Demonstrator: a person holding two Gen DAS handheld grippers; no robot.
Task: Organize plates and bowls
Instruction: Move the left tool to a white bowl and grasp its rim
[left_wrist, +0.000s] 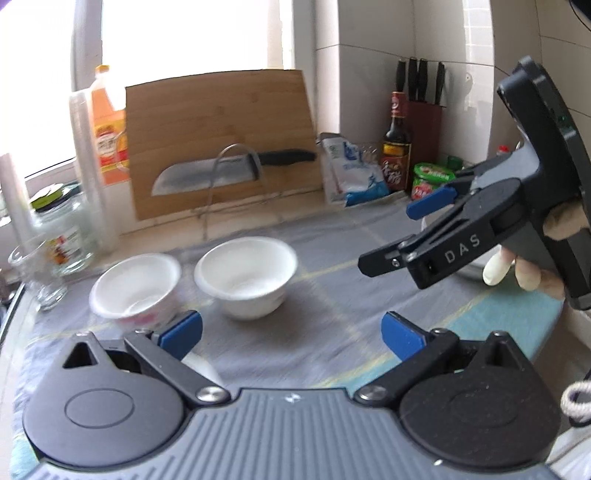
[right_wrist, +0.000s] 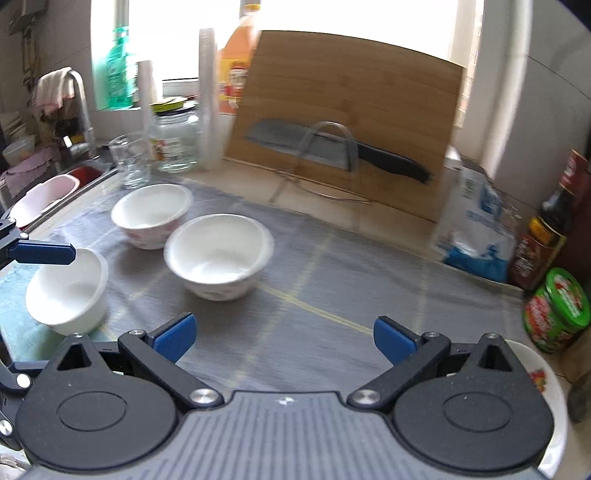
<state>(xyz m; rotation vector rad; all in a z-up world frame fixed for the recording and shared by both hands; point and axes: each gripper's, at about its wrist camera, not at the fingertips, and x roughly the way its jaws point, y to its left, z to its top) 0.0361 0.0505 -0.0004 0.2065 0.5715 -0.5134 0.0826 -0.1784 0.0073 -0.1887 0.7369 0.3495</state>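
Three bowls on the grey cloth-covered surface (right_wrist: 332, 266), none stacked yet. Farthest left in the right wrist view, a plain white round bowl (right_wrist: 68, 291), upright, just beneath a blue pad of the left claw (left_wrist: 291, 334); that claw wide open, holding nothing. Next, toward the back, a white bowl with pink flower print on its wall (right_wrist: 151, 216), upright, near a clear drinking glass (right_wrist: 129, 160) and a glass jar with a yellow-green lid (right_wrist: 173, 138). Then, nearest the middle, a second white flower-printed bowl (right_wrist: 219, 256), upright, just beside the back one but apart from it. Right claw (right_wrist: 284, 338) also spread wide and empty, pointed over bare cloth with the middle bowl ahead and to its left. At the lower right, partly hidden under the right claw's body, the rim of a white plate with a red print (right_wrist: 543, 376). Key relation, as a judgement: plain bowl closest to the left claw, middle bowl roughly between both, plate closest to the right. Round rims, so no long axis to align; a pinch on a rim wall likely needed. Behind, a bamboo cutting board (right_wrist: 351, 110) leaning upright with a black-handled cleaver (right_wrist: 332, 147) on a wire rack, well clear of the bowls; a blue-and-white bag (right_wrist: 476, 229), a dark sauce bottle (right_wrist: 546, 236) and a green-lidded jar (right_wrist: 557, 310) crowding the right edge near the plate. Some motion blur throughout.
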